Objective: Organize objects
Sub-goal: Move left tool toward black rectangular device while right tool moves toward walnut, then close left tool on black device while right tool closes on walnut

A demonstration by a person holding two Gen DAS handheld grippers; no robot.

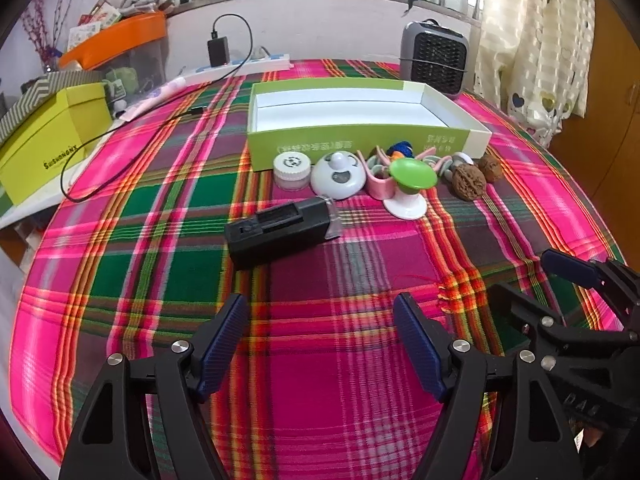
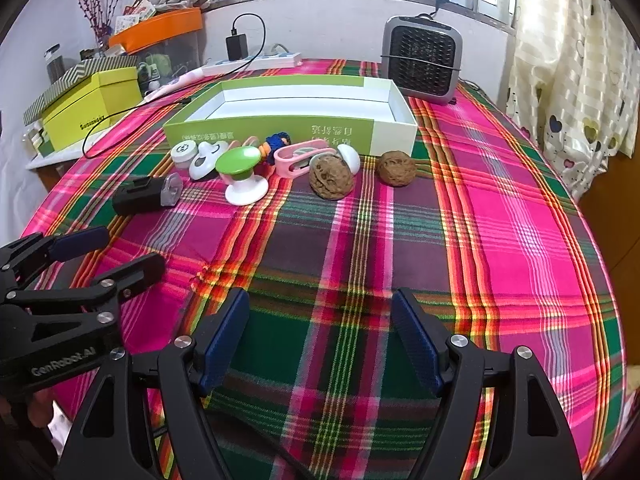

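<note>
An open green and white box lies empty on the plaid cloth. In front of it sits a row of small things: a white jar, a white round gadget, a pink clip, a green and white suction toy, two walnuts. A black device lies nearer. My left gripper is open and empty above the cloth. My right gripper is open and empty, right of the left one.
A grey fan heater stands behind the box. A power strip with a charger and black cable lies at the back. A yellow-green box and an orange-lidded bin stand at the left. Curtains hang at the right.
</note>
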